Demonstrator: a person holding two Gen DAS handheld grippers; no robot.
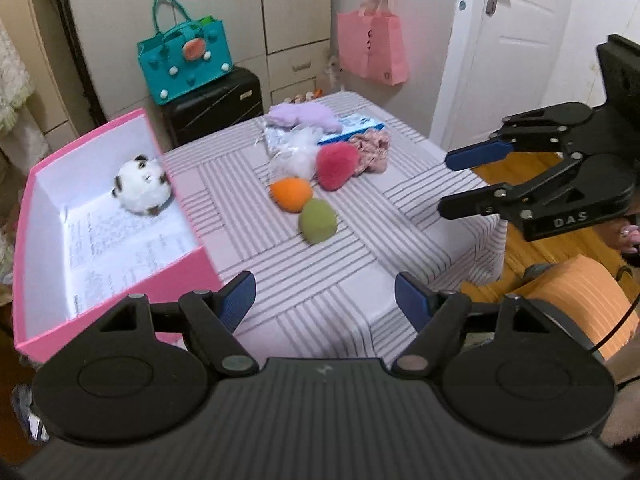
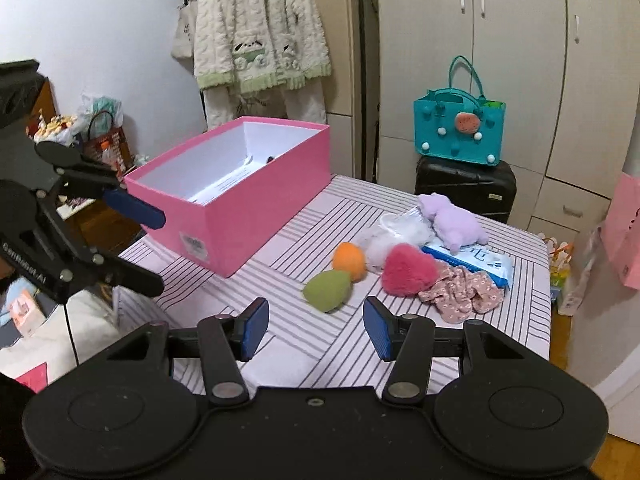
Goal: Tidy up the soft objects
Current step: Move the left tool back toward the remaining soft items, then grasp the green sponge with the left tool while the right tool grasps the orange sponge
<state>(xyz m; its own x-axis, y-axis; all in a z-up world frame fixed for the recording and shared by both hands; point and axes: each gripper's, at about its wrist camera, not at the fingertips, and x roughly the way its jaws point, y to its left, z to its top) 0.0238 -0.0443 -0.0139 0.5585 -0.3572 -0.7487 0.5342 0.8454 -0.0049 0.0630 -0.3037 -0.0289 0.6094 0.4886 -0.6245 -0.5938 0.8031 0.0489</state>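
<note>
A pink box [image 1: 24,240] [image 2: 256,216] stands at the table's left with a white spotted plush [image 1: 142,188] inside. On the striped table [image 1: 320,280] lie a green egg-shaped sponge [image 1: 318,221] [image 2: 328,290], an orange one [image 1: 291,193] [image 2: 349,260], a red fuzzy heart [image 1: 337,167] [image 2: 408,270], a white puff [image 1: 294,152] [image 2: 384,246], a purple plush [image 1: 304,116] [image 2: 452,224] and a pink floral cloth [image 1: 372,152] [image 2: 460,292]. My left gripper [image 1: 325,300] [image 2: 156,248] is open and empty near the box's front corner. My right gripper [image 2: 316,328] [image 1: 448,182] is open and empty, in front of the green sponge.
A blue wipes pack [image 2: 472,260] lies under the purple plush. A teal bag [image 1: 184,64] sits on a black suitcase [image 1: 216,108] behind the table. A pink bag [image 1: 372,48] hangs on the cupboard. A door [image 1: 512,40] and wooden floor are to the right.
</note>
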